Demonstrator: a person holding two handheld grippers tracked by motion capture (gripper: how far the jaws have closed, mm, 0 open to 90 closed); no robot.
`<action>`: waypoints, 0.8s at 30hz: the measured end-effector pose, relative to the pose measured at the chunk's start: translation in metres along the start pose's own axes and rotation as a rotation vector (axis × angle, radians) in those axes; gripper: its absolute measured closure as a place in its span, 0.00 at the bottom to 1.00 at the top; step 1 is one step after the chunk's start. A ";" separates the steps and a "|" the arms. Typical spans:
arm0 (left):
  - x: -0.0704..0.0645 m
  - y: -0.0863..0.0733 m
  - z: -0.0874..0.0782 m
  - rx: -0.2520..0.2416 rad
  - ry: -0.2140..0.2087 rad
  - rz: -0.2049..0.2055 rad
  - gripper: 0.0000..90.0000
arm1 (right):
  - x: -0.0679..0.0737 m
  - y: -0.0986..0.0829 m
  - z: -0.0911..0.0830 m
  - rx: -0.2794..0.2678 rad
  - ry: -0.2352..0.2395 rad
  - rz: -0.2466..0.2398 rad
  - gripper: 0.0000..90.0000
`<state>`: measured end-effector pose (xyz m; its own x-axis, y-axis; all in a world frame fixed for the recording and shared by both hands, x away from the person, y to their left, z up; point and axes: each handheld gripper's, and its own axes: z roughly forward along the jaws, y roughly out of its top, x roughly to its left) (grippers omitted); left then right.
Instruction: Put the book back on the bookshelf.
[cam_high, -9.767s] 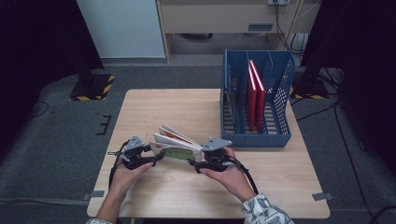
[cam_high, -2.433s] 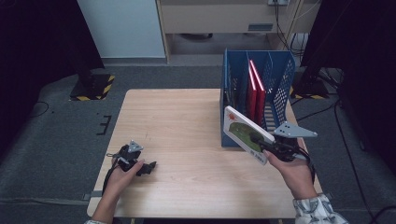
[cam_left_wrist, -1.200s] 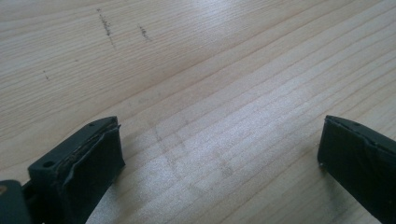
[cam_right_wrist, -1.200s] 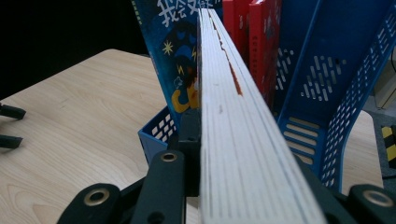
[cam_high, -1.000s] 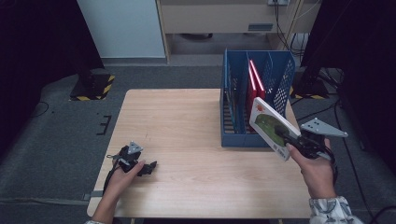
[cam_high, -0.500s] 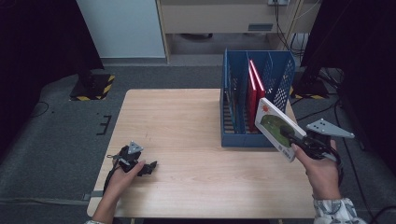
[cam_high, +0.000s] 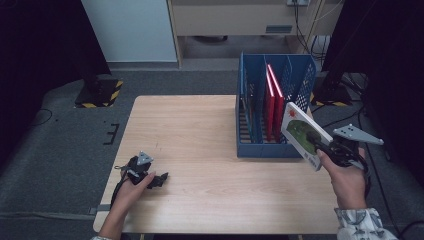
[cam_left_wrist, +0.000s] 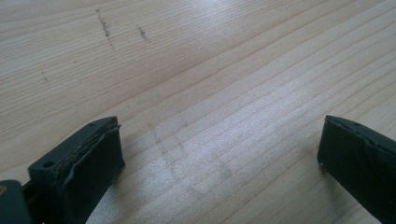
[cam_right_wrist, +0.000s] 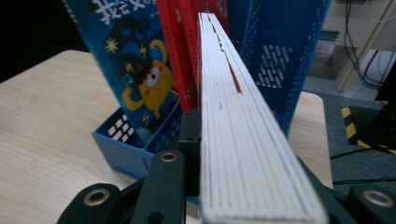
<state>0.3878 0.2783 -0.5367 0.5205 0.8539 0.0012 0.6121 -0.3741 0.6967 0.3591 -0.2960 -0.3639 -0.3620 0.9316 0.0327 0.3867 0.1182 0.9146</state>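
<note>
A white-and-green book is held tilted in the air at the right end of the blue rack, with my right gripper shut on its lower edge. In the right gripper view the book's page edge runs away between the jaws toward the rack, where a blue cartoon book and red books stand. In the high view the red books stand upright in the rack. My left gripper rests open on the table at the front left, over bare wood.
The rack stands at the table's right side, reaching its far edge. A black-and-yellow floor base lies beyond the table's left corner, and another one sits behind the rack. Cables hang at the back right.
My right gripper has carried the book from the table's middle to the right, past the rack's front and up beside its right end. The left gripper let go and lies still.
</note>
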 end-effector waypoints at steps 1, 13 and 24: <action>0.000 0.000 0.000 0.000 0.000 0.000 0.00 | -0.001 0.001 0.002 0.004 -0.008 -0.003 0.84; 0.000 0.000 0.000 0.000 -0.001 0.002 0.00 | -0.019 0.014 0.032 0.028 -0.099 0.007 0.84; 0.000 0.000 0.000 0.001 -0.006 0.006 0.00 | -0.028 0.026 0.071 0.039 -0.153 0.028 0.84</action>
<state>0.3879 0.2779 -0.5366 0.5276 0.8495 0.0014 0.6097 -0.3798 0.6958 0.4392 -0.2950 -0.3693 -0.2184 0.9758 -0.0064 0.4282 0.1017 0.8979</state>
